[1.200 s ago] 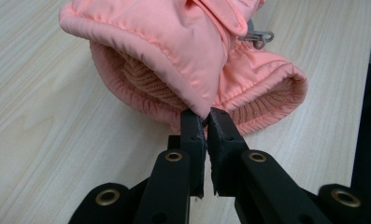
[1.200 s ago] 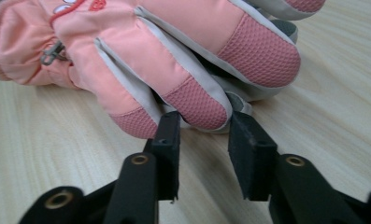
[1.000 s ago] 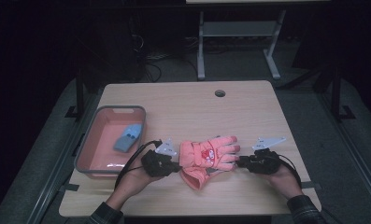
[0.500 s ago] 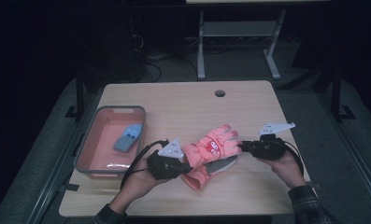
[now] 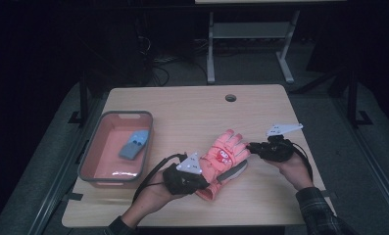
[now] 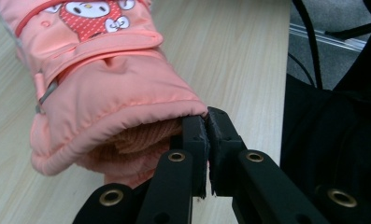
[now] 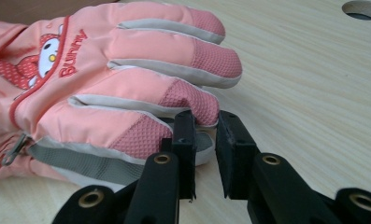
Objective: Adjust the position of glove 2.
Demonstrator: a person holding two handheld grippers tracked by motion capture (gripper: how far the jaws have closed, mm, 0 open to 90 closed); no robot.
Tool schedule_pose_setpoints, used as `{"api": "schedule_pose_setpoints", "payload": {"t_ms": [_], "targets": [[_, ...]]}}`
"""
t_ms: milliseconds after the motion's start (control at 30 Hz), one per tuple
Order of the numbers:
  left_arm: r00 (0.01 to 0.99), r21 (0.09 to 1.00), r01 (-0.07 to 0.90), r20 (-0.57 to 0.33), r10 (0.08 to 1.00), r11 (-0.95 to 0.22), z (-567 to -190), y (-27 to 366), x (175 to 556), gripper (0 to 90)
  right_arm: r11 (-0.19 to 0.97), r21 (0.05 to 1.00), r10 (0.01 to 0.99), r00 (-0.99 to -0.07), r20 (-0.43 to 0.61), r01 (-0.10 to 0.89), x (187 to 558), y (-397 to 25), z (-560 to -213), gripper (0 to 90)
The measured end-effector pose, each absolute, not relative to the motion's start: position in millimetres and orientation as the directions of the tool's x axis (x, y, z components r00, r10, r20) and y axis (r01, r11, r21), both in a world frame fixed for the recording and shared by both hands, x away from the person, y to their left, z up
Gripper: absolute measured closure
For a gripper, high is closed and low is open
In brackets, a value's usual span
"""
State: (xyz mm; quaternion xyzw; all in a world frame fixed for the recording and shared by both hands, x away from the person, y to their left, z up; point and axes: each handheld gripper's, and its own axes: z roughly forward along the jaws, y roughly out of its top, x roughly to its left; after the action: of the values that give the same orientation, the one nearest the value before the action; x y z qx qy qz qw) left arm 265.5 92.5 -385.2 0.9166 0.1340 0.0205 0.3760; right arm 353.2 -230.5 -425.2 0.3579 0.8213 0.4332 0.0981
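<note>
Two grippers on one pink glove [image 5: 223, 160], lying near the counter's [image 5: 192, 107] front edge, right of middle. Left gripper [image 6: 206, 122]: jaws pinched tight on the cuff rim. Right gripper [image 7: 205, 133]: jaws a narrow gap apart, at a fingertip of the glove, grip not certain. Step judged: glove held at both ends for moving. Next calls for a joint lift toward the tray [image 5: 148, 128] at the left edge, where a blue item [image 5: 133, 144] lies.

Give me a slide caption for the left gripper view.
Left gripper pinching the cuff edge of a pink glove on the wooden table.
</note>
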Motion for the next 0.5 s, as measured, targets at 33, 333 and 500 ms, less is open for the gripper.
{"api": "schedule_pose_setpoints", "payload": {"t_ms": [33,333,500], "targets": [[0.965,0.697,0.222,-0.056,0.257,-0.682,-382,91,264,86.4,0.356,0.794,0.675,-0.723,0.147,0.493,354,-230,-424,79.1],[0.97,0.693,0.179,-0.005,0.244,-0.698,-375,91,261,86.6,0.316,0.838,0.68,-0.722,0.128,0.446,355,-224,-414,90.0],[0.972,0.678,0.192,-0.033,0.232,-0.71,-386,85,259,86.3,0.368,0.789,0.684,-0.718,0.128,0.491,361,-214,-429,89.7]]}}
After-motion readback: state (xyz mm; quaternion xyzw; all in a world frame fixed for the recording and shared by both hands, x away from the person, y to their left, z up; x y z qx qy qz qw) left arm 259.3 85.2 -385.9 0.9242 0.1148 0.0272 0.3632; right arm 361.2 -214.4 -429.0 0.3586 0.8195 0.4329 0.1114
